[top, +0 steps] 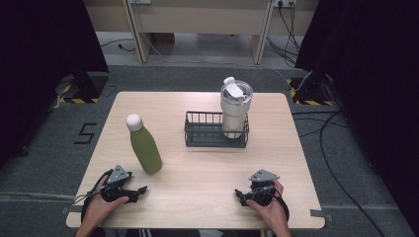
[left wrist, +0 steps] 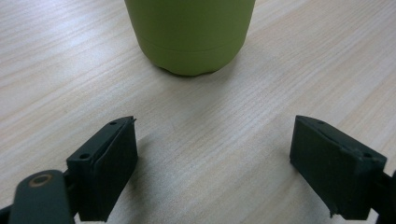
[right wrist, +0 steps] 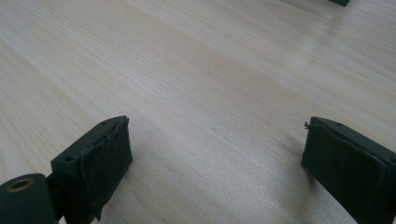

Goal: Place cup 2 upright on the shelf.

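Observation:
A green bottle [top: 145, 146] with a white cap stands upright on the left half of the wooden table [top: 197, 173]. Its base [left wrist: 190, 37] fills the top of the left gripper view, just ahead of the jaws. My left gripper [top: 139, 190] rests low at the table's front left, open [left wrist: 215, 154], nothing between its jaws. A dark wire basket [top: 205, 132] sits mid-table with a white lidded tumbler [top: 234, 109] standing in its right end. My right gripper [top: 240, 195] lies at the front right, open [right wrist: 217, 154] over bare wood.
The table's front edge runs just behind both hands. Black curtains flank the scene, and cables trail on the grey floor [top: 346, 148] to the right. A corner of the basket [right wrist: 340, 2] peeks in at the top of the right gripper view.

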`<state>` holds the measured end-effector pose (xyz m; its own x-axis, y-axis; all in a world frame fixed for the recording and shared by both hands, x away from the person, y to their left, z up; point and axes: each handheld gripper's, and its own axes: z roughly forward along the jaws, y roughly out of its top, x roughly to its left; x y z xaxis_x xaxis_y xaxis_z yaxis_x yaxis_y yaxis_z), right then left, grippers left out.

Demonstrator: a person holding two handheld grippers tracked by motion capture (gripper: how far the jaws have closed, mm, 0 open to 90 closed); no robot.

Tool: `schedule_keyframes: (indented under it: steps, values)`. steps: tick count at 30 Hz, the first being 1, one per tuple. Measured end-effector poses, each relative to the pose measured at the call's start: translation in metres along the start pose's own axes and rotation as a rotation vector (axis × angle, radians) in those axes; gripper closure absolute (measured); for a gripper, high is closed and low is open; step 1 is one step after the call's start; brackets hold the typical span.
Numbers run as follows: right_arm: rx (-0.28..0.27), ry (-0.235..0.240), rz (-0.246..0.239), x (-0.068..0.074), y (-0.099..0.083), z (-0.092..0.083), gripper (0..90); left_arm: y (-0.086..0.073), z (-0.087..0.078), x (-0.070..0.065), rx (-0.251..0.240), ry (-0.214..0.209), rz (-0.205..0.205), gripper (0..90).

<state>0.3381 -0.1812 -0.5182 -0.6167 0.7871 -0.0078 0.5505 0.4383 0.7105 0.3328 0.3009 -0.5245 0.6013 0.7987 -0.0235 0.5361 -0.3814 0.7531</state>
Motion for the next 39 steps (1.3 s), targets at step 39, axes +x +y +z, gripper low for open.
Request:
schedule_keyframes:
  steps: [39]
  values:
    - [0.002, 0.001, -0.001, 0.0, 0.001, 0.001, 6.8, 0.033, 0.009, 0.006, -0.281, 0.071, -0.056, 14.8]
